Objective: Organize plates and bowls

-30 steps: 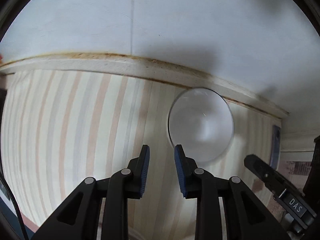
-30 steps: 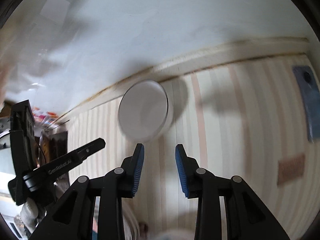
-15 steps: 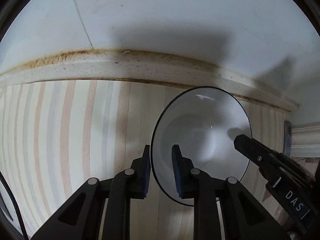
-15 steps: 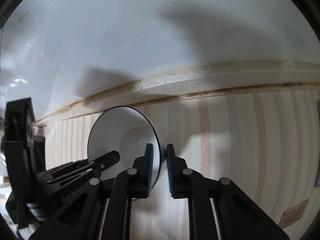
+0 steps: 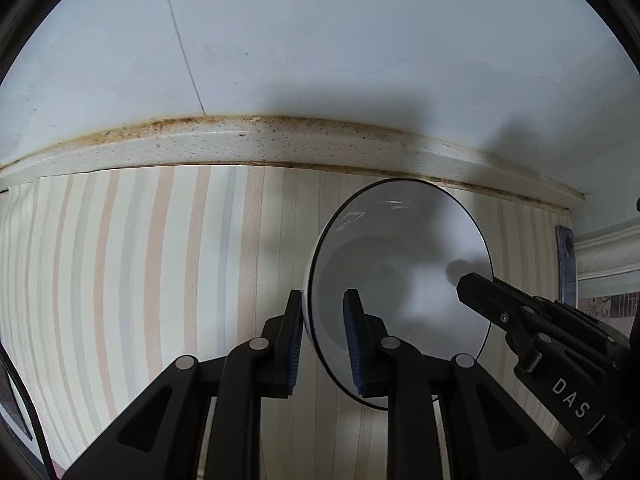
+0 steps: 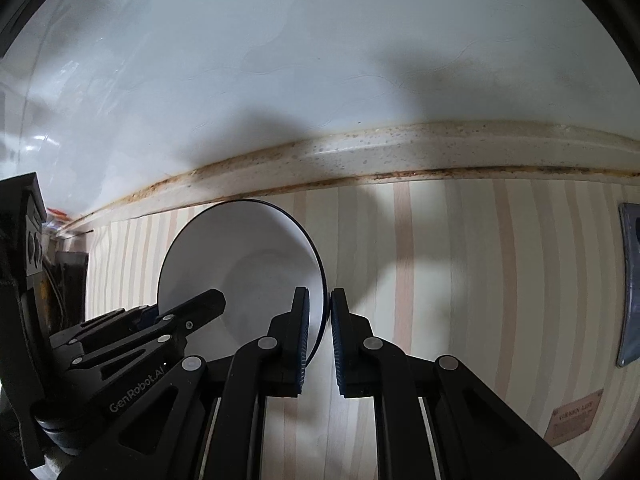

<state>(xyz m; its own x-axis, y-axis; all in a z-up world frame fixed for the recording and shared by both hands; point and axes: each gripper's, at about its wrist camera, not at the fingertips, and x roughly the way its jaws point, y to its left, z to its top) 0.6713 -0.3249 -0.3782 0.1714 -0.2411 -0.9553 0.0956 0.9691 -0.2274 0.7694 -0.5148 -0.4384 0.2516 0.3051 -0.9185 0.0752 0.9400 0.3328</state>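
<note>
Both tongs grip one white bowl point(image 5: 400, 264) near the counter's point(image 5: 160, 264) back edge: left tongs point(image 5: 322, 334) on its left rim, right tongs point(image 6: 320, 330) on its right rim.

Bowls: one, white with a dark rim point(image 5: 404, 280), at five o'clock in the left wrist view and at seven o'clock in the right. Plates: none counted. Grippers: two, the left gripper point(image 5: 322, 332) and the right gripper point(image 6: 320, 332). Striped mats: one point(image 5: 160, 264). Blue-grey pads on the mat: one point(image 6: 630, 280). Brown labels: one point(image 6: 574, 418).
</note>
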